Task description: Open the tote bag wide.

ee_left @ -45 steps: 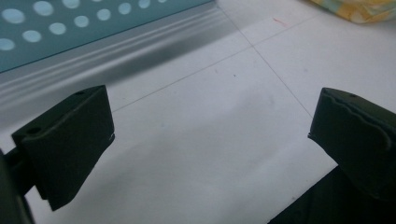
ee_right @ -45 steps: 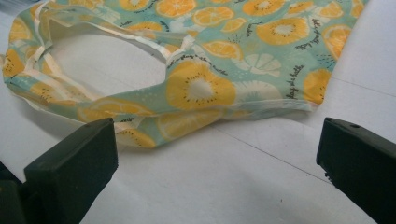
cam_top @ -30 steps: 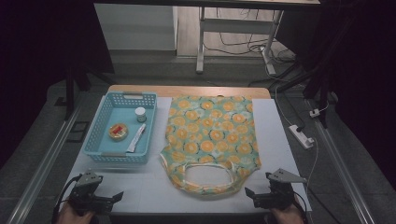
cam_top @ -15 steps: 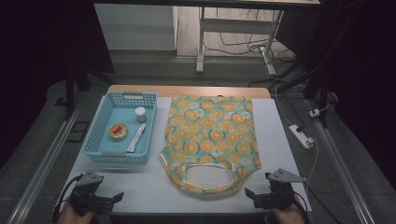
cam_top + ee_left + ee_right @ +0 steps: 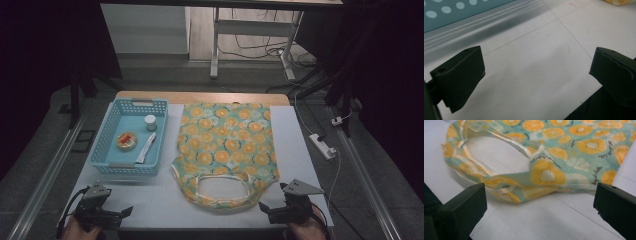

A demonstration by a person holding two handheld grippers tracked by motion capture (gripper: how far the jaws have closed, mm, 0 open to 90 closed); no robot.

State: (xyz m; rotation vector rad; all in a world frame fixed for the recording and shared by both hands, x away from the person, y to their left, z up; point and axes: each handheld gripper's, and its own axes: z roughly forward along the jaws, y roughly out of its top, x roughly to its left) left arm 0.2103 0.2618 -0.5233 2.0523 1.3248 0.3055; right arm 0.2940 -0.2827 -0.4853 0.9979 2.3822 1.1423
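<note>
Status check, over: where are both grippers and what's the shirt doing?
Left gripper open, near table edge, nothing between fingers. Right gripper open, just short of the shirt. Shirt flat, neck opening toward the person. Blue basket off to the left, nothing in the way.

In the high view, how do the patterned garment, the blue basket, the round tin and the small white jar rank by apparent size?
1. Patterned garment
2. Blue basket
3. Round tin
4. Small white jar

The left gripper (image 5: 125, 212) is sitting low at the near left, gripped by a hand (image 5: 75, 230), its jaws standing wide apart and pointing right. The right gripper (image 5: 264, 208) is sitting at the near right in the other hand (image 5: 305, 231), jaws likewise spread wide, pointing left.
</note>
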